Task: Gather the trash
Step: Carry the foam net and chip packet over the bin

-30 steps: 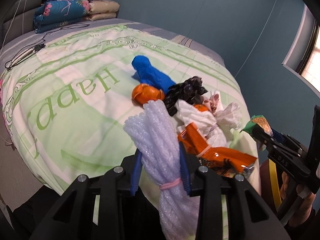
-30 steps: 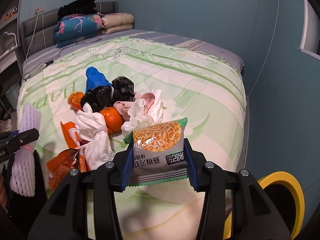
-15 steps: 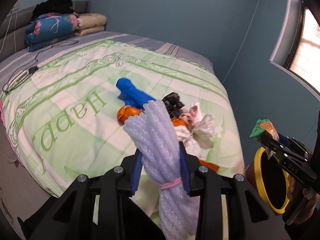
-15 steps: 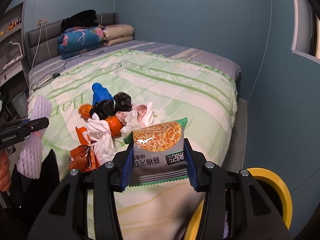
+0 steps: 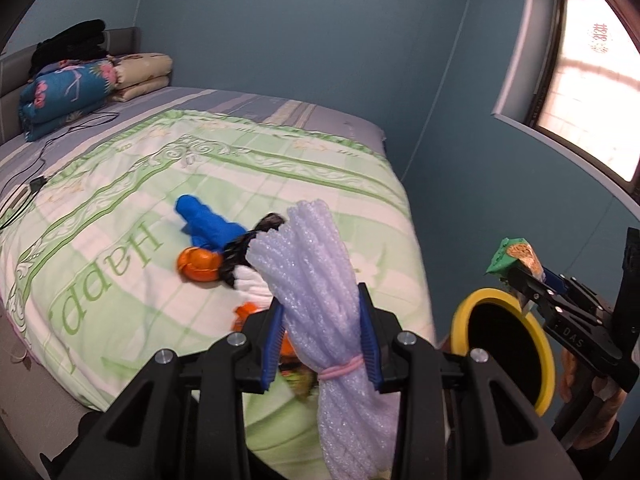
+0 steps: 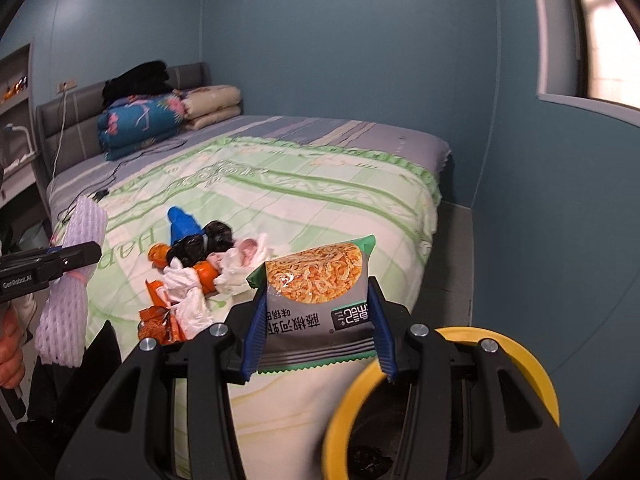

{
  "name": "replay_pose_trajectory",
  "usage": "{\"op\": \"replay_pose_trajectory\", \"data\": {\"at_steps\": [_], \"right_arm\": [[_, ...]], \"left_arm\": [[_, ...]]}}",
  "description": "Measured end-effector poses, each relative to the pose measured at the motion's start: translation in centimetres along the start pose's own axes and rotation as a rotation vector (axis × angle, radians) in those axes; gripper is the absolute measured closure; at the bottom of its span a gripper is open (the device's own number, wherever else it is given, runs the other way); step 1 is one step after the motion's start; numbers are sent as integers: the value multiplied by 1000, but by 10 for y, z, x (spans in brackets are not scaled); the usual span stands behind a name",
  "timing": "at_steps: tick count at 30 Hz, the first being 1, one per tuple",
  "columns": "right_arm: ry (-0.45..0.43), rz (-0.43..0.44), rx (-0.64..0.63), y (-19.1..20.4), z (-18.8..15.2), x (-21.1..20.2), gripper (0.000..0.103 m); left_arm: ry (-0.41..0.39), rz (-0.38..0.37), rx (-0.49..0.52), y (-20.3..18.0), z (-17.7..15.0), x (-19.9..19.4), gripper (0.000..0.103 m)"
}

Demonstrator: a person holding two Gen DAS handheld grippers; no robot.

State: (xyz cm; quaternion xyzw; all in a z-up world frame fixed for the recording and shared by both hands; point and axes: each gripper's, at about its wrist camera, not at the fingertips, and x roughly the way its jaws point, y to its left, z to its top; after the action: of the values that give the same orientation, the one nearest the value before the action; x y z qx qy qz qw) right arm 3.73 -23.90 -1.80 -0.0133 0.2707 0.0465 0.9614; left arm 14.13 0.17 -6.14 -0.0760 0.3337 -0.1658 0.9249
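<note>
Both grippers have risen and pulled back from the bed (image 5: pixel 120 320); one yellow-rimmed bin (image 6: pixel 532 368) now shows. The left gripper (image 5: pixel 322 344) clamps one foam bundle (image 5: pixel 316 280); the right gripper (image 6: pixel 318 332) clamps one snack packet (image 6: pixel 320 292). One trash pile (image 6: pixel 192 272) remains on the bed.

Pale lilac foam net bundle (image 5: pixel 320 280), bound by a pink rubber band (image 5: pixel 340 364), upright and clamped between blue pads. Snack packet (image 6: pixel 318 300), grey with green serrated edges and an orange noodle picture, upright, printed text upside down, also pinched between blue pads. Trash bin (image 6: pixel 532 364), yellow rim, dark inside, near right, beside the bed's foot. Remaining trash pile (image 6: pixel 192 272) on the near left of the green quilt: blue bag, black bag, orange bags, white crumpled tissues, pink-white wad, torn orange wrapper nearest.
</note>
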Motion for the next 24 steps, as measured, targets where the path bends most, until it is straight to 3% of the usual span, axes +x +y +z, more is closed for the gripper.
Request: {"op": "replay_pose_trajectory", "data": {"at_steps": [11, 19, 24], "right_arm": [[-57, -95, 73, -52, -4, -37, 59], [-79, -149, 87, -76, -9, -55, 59], [-67, -230, 99, -94, -17, -56, 59]], "left_arm": [[-35, -80, 97, -63, 18, -9, 71], [-17, -181, 165, -115, 25, 5, 71], [-5, -228, 209, -145, 22, 16, 71]]}}
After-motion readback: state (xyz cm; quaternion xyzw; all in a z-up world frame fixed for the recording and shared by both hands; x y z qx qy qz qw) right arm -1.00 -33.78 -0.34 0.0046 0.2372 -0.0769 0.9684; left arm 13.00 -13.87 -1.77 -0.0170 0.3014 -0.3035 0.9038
